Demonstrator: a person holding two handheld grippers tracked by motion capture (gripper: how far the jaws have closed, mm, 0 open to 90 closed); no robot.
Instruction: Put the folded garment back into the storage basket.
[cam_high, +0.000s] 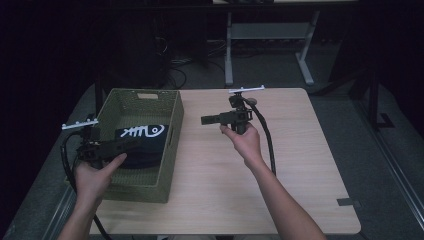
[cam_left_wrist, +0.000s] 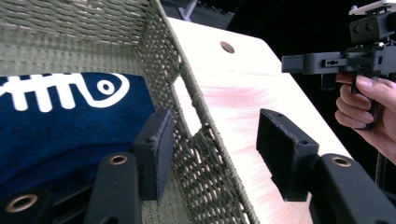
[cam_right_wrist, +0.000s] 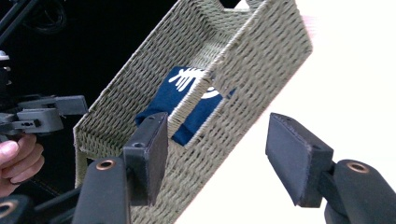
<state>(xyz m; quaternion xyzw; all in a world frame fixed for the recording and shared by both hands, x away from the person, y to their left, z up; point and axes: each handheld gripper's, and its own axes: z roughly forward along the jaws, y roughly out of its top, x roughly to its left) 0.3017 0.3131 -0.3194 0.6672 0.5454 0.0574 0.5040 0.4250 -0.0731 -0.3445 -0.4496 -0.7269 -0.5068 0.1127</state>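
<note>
While both hands hold their tools above the wooden surface (cam_high: 280, 165), the woven basket (cam_high: 131, 187) sits at the surface's left side, and a folded dark blue cloth (cam_high: 145, 142) with a white fish-skeleton print lies on its floor. Seen from the left claw's own camera, the cloth (cam_left_wrist: 60, 135) lies flat against the bottom of the basket (cam_left_wrist: 196, 154), printed side up.

The left claw (cam_high: 127, 145) is held over the basket's near left part, pointing to the right across the cloth. Its jaws stand apart with nothing between them: in the left gripper view one jaw hangs inside the basket above the cloth's edge and the other hangs outside over the bare surface (cam_left_wrist: 243, 93), so the basket's right wall runs up between them. Whether either jaw touches the wall cannot be told.

The right claw (cam_high: 212, 120) is held up over the middle of the surface, just to the right of the basket and apart from it, pointing left toward the basket's right wall. Its jaws are also apart and empty. In the right gripper view the basket (cam_right_wrist: 261, 46) appears tilted beyond those jaws, with the cloth (cam_right_wrist: 187, 100) showing through a handle cut-out in the wall, and the left hand (cam_right_wrist: 16, 161) at the far left edge.
</note>
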